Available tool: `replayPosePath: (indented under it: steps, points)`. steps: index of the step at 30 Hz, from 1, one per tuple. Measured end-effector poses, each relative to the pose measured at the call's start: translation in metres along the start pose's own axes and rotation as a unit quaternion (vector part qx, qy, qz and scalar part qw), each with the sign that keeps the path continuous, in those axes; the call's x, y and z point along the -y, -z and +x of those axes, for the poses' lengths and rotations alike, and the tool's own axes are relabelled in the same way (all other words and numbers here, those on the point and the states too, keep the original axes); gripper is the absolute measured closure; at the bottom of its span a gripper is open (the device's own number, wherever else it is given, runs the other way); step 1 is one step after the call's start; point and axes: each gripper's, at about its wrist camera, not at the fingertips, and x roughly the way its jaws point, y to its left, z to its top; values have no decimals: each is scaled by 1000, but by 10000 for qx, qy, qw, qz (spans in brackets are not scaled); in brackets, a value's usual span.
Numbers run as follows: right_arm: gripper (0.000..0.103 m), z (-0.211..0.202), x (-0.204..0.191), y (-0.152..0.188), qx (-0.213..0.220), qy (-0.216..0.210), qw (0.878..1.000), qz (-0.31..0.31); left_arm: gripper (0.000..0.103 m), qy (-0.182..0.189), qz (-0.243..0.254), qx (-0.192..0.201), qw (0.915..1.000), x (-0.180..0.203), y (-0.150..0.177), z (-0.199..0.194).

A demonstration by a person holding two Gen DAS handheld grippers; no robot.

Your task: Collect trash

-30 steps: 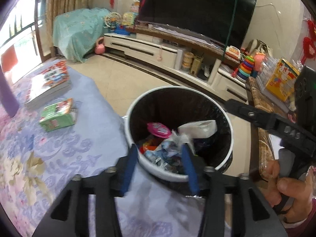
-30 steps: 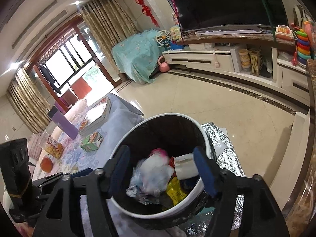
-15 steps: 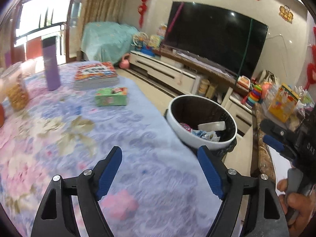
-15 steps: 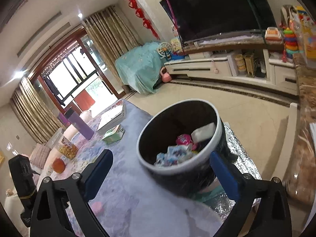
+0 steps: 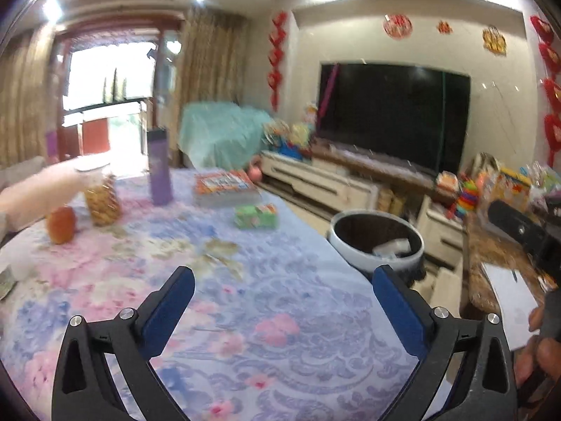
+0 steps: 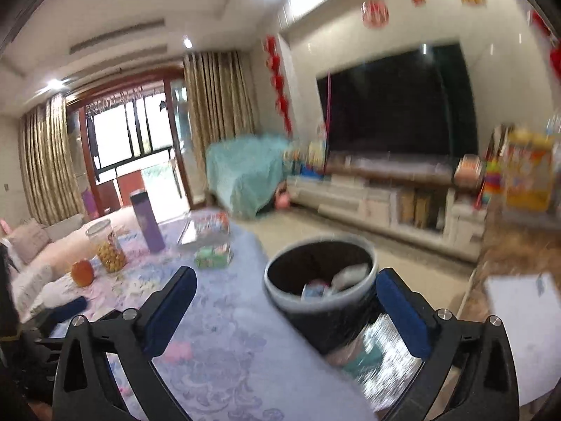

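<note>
A black trash bin [image 5: 364, 231] with a white rim stands off the table's right edge, with a white piece [image 5: 392, 245] and crumpled wrappers [image 6: 313, 289] inside it. My left gripper [image 5: 283, 273] hovers over the floral tablecloth [image 5: 263, 315], left of and behind the bin. Its jaws are opening wide and nothing is between them. My right gripper [image 6: 286, 275] hangs nearer the bin [image 6: 315, 326], above the table's corner. Its jaws are also opening and hold nothing. Both views are blurred by motion.
On the table's far side stand a purple bottle [image 5: 159, 172], a snack jar [image 5: 101, 200], an orange [image 5: 61, 224], a stack of books [image 5: 226, 187] and a green box [image 5: 256, 215]. A silver mat [image 6: 389, 361] lies under the bin. A paper sheet [image 5: 508, 298] lies on the marble ledge to the right.
Both grippers have pulled back and up from over the bin to above the table. Their jaws have spread wide, and the trash they framed now lies in the bin.
</note>
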Motion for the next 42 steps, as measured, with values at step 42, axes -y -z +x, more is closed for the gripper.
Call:
replayPosePath:
  steps: [42]
  points:
    - [0,-20,-18,51,140,58,9998,-117,1,-788,251,449,9956,8,41,-31]
